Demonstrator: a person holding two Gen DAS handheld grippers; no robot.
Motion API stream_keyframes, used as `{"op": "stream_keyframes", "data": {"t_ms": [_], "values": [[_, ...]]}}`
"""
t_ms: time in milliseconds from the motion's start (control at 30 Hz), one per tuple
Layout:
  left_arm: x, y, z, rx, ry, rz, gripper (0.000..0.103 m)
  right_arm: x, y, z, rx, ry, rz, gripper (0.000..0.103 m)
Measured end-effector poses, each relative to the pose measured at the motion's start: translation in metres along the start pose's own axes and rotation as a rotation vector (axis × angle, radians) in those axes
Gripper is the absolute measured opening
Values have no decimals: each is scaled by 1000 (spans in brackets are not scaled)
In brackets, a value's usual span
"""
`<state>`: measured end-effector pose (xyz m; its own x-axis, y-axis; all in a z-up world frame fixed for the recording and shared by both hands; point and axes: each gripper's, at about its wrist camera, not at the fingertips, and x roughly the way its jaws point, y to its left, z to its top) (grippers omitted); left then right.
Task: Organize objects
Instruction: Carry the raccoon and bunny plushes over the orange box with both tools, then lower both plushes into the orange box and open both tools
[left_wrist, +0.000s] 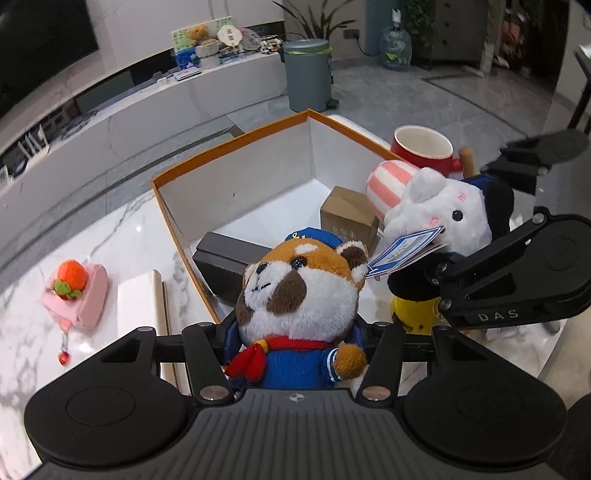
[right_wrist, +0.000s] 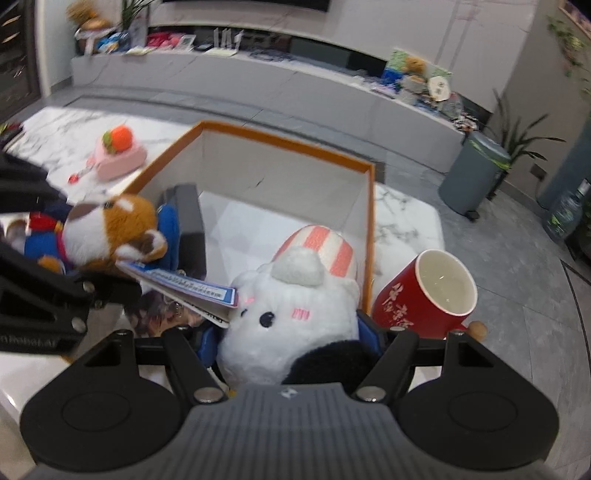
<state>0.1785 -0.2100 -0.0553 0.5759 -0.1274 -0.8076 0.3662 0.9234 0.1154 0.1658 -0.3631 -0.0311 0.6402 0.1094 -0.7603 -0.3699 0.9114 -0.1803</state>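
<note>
My left gripper (left_wrist: 295, 347) is shut on a brown and white plush dog (left_wrist: 295, 291) in a blue sailor suit, held above the near edge of the orange-rimmed open box (left_wrist: 229, 144). My right gripper (right_wrist: 291, 347) is shut on a white plush toy (right_wrist: 291, 314) with a pink striped hat and a blue paper tag, held over the box's right side (right_wrist: 369, 206). Each plush shows in the other view: the dog (right_wrist: 114, 229) at left, the white plush (left_wrist: 439, 214) at right. Inside the box lie a black case (left_wrist: 221, 258) and a small brown carton (left_wrist: 347, 218).
A red mug (right_wrist: 424, 295) stands right of the box, also in the left wrist view (left_wrist: 424, 151). A pink pouch with an orange knitted fruit (left_wrist: 77, 291) lies on the marble table (left_wrist: 110, 229) at left. A grey bin (left_wrist: 306, 74) stands on the floor beyond.
</note>
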Motion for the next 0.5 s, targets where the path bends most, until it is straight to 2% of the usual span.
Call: {"op": "stream_keyframes", "data": {"t_ms": [167, 500], "values": [[5, -16, 2, 84, 27, 36, 62, 5, 5, -3, -71, 56, 13, 72], [17, -23, 7, 129, 73, 51, 63, 14, 6, -8, -110, 112, 29, 72]]}}
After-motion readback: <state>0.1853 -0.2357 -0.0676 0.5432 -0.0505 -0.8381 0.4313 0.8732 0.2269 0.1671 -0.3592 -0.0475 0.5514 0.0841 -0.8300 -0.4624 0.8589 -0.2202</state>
